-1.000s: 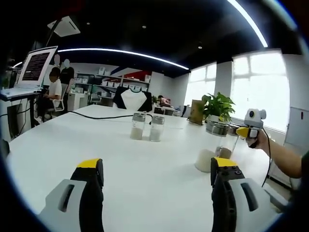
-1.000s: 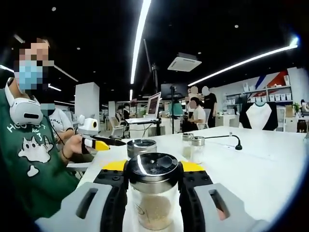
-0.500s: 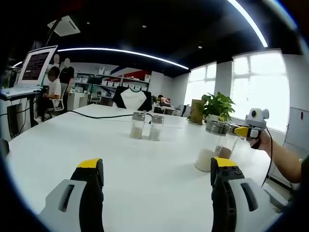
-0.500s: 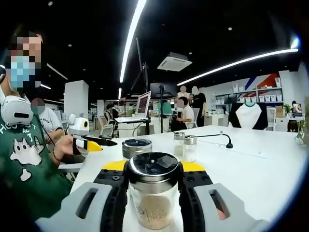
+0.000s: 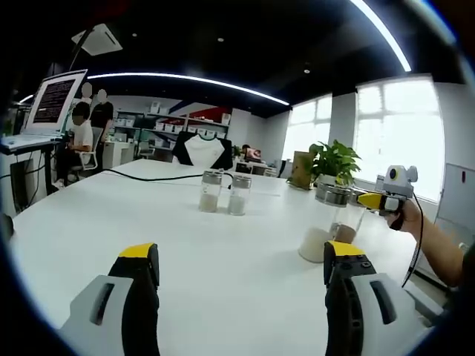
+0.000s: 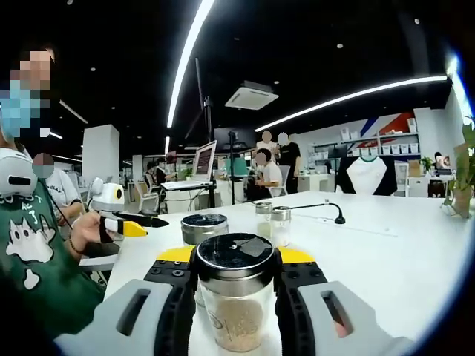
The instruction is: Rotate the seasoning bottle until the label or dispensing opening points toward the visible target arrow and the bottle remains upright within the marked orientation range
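Seasoning bottle (image 6: 236, 297) stands upright, clamped between right tool (image 6: 236, 278) jaws

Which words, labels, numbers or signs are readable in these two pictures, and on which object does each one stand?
No text is readable.
Laptop screen: lines of text, too small to read.
Glass seasoning bottle with black lid, held in the right gripper jaws: faint mark on the glass, not legible.
Green shirt: white print, not legible.

You are turning the right gripper (image 6: 236, 278) to the side. The seasoning bottle (image 6: 236, 300) is turning with it.
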The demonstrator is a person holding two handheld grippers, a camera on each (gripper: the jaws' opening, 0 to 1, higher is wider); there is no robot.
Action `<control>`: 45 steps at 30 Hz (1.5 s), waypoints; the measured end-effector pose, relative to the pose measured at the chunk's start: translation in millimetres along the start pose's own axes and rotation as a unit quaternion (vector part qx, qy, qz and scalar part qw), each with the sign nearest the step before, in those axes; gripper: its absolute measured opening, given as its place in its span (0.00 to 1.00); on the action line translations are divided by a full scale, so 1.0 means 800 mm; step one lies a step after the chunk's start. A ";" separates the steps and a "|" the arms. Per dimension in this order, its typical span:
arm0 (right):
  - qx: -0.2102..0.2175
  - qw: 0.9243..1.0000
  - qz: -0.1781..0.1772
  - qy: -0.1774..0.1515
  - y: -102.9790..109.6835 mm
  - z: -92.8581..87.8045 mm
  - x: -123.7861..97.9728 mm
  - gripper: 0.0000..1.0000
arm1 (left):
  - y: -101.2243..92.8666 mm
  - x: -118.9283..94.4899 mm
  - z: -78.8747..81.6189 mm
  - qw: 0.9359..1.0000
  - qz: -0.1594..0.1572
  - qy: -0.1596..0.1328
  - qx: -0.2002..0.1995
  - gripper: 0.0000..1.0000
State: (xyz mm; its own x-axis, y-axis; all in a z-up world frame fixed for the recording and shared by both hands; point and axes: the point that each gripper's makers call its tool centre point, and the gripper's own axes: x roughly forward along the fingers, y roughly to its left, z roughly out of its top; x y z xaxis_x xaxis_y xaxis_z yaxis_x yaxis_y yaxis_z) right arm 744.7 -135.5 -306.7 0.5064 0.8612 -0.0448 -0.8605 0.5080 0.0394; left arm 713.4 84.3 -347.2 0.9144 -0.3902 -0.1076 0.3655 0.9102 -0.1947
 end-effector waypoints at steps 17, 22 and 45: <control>0.003 0.998 -0.066 -0.018 0.003 -0.001 0.002 0.39 | 0.003 -0.002 0.000 1.000 0.000 0.000 -0.001 0.97; 0.002 0.997 -0.079 -0.021 0.002 0.000 0.002 0.39 | 0.001 -0.001 0.000 1.000 0.000 -0.001 -0.001 0.97; 0.011 0.990 -0.136 -0.027 -0.007 0.001 0.002 0.39 | 0.002 -0.003 0.000 1.000 0.001 -0.003 -0.004 0.97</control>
State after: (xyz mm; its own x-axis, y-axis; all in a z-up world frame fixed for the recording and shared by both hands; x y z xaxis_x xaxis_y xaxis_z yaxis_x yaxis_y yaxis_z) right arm 749.9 -136.9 -306.5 0.7219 0.6919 -0.0031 -0.6908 0.7210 0.0545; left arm 711.9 86.8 -347.0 0.9165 -0.3868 -0.1021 0.3615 0.9100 -0.2028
